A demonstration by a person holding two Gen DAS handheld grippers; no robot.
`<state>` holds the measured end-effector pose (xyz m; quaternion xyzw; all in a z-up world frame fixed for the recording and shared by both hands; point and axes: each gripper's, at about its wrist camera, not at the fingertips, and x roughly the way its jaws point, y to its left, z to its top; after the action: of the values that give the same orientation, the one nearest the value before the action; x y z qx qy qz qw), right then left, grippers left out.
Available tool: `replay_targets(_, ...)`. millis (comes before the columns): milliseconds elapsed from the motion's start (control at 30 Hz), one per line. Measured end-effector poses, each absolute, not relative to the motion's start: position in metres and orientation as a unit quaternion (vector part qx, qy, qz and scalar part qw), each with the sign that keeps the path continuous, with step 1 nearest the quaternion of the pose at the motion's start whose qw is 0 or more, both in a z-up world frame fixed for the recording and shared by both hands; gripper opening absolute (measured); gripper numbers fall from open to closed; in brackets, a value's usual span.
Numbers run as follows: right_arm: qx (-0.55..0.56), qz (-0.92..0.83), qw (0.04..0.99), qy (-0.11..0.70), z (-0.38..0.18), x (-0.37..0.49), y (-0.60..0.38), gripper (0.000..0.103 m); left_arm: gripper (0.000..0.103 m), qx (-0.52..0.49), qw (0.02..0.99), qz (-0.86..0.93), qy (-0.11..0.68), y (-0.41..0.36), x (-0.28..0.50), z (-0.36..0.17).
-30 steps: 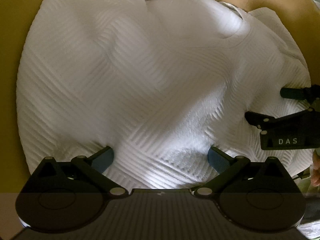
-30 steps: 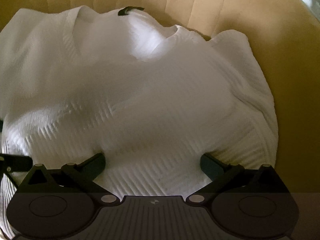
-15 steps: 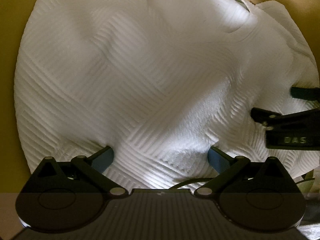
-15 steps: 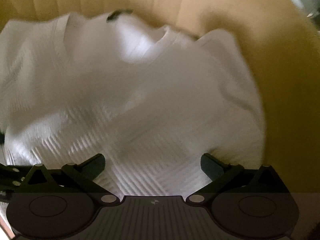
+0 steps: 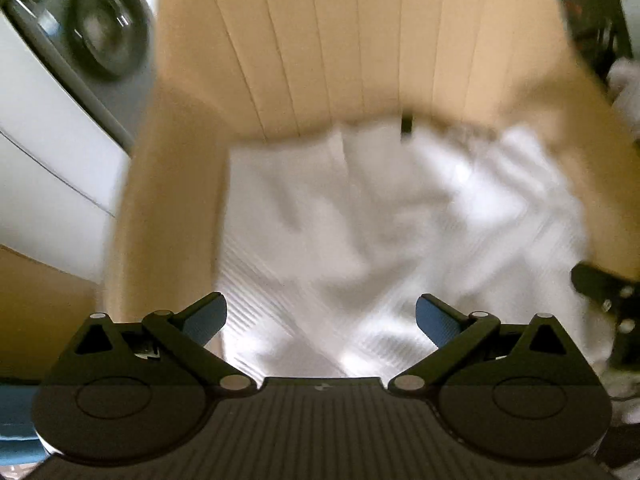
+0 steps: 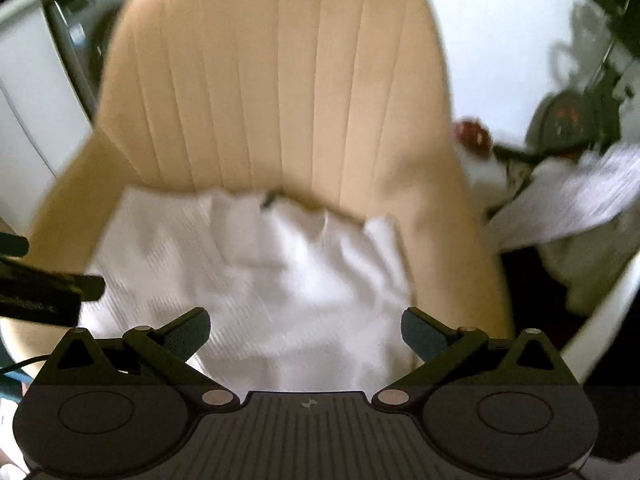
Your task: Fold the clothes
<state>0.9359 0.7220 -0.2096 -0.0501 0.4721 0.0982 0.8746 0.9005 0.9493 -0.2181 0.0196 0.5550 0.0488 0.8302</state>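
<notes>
Right wrist: white garment [image 6: 256,280] fills chair [image 6: 276,92] seat.

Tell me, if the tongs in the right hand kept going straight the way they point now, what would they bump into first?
Most likely the white garment lying on the beige chair. The open right tongs point across it; the chair's backrest rises behind. The picture is blurred, so depth is uncertain.

You're working in a home, most likely a laundry corner. Your left wrist view shows a front-loading washing machine [image 5: 102,36] with its round door, just beside the beige channel-stitched armchair [image 6: 276,88]. Your right wrist view shows a heap of other laundry [image 6: 576,200] piled to the chair's right, against a white wall [image 6: 500,40].
</notes>
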Motion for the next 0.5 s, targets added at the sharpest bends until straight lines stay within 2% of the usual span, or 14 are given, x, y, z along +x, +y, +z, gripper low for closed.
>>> replay_targets(200, -0.108, 0.046, 0.913, 0.391, -0.146, 0.911, 0.716, 0.102, 0.102, -0.011, 0.867, 0.072, 0.494, 0.935, 0.87, -0.127)
replay_targets(300, -0.107, 0.025, 0.923, 0.37, -0.116, 0.876, 0.712, 0.102, 0.102, 0.009, 0.875, 0.06, 0.481, 0.925, 0.845, -0.105)
replay_targets(400, -0.077, 0.027, 0.925, 0.371, -0.097, 0.831, 0.704, 0.102, 0.102, 0.031, 0.88, 0.038, 0.472, 0.919, 0.813, -0.095)
replay_targets(500, -0.04, 0.036, 0.913, 0.404, -0.077, 0.777, 0.698, 0.102, 0.102, 0.015, 0.878, 0.012, 0.479, 0.925, 0.777, -0.09)
